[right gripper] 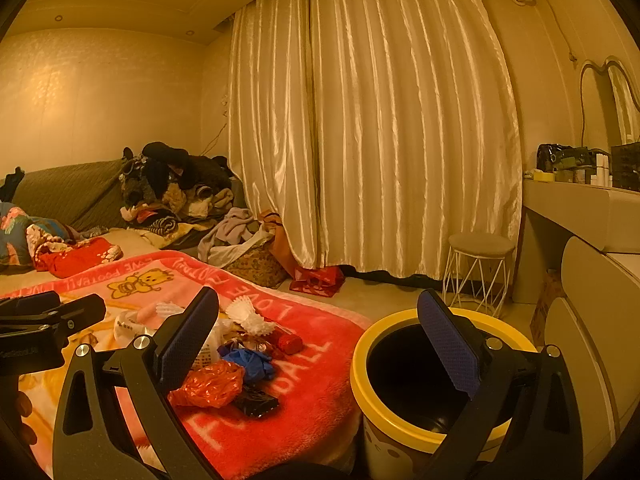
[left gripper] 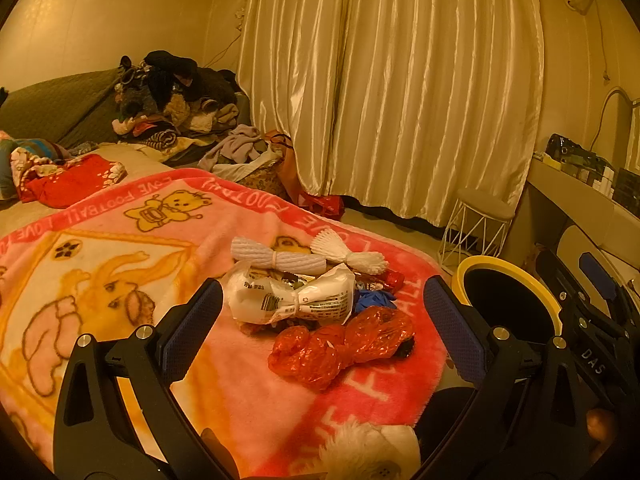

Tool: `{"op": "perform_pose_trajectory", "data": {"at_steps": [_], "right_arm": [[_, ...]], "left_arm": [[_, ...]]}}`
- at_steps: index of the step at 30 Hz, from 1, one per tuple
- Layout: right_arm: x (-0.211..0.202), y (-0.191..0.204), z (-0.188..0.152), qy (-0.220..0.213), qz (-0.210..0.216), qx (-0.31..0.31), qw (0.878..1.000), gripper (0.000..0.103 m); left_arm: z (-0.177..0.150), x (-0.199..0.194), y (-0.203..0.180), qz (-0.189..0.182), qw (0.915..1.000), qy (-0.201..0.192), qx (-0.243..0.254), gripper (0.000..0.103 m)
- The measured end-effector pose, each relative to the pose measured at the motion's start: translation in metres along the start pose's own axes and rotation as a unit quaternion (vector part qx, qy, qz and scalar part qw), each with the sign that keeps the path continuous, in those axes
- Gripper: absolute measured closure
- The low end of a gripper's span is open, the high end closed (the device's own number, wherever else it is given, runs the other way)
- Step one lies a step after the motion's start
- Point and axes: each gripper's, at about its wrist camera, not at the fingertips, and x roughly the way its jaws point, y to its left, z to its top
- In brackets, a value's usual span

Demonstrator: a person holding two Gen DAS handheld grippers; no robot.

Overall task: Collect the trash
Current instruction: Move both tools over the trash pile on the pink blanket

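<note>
Both grippers stand wide open, holding nothing: the left gripper [left gripper: 322,320] hangs above the trash heap, the right gripper [right gripper: 318,344] between heap and bin. Cream curtains [left gripper: 400,92] fill the back wall. A pink blanket [left gripper: 120,272] covers the bed. Just beside its corner stands the yellow-rimmed bin [right gripper: 400,428], its dark inside showing no contents. On the blanket lie a red plastic bag [left gripper: 340,346], a white printed bag [left gripper: 296,300], foam nets [left gripper: 276,258], and a blue glove [right gripper: 250,362]. Only the right view shows the black wrapper [right gripper: 256,402] clearly.
</note>
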Motion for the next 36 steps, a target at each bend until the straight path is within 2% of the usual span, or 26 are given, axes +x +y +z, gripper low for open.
{"op": "perform_pose_trajectory", "data": {"at_steps": [17, 23, 32, 36], "right_arm": [[0.0, -0.008, 0.002, 0.005, 0.008, 0.002, 1.0, 0.006], [0.013, 0.002, -0.003, 0.024, 0.041, -0.011, 0.999, 0.006], [0.042, 0.039, -0.005, 0.067, 0.102, -0.045, 0.992, 0.006], [0.058, 0.05, 0.0, 0.077, 0.127, -0.049, 0.988, 0.006]], "left_arm": [[-0.002, 0.005, 0.0, -0.012, 0.9997, 0.011, -0.016, 0.01], [-0.003, 0.015, 0.022, -0.005, 0.9995, 0.009, -0.03, 0.01], [0.002, 0.024, 0.06, 0.024, 0.998, 0.005, -0.059, 0.01], [0.005, 0.025, 0.08, 0.016, 0.9965, -0.009, -0.081, 0.01]]}}
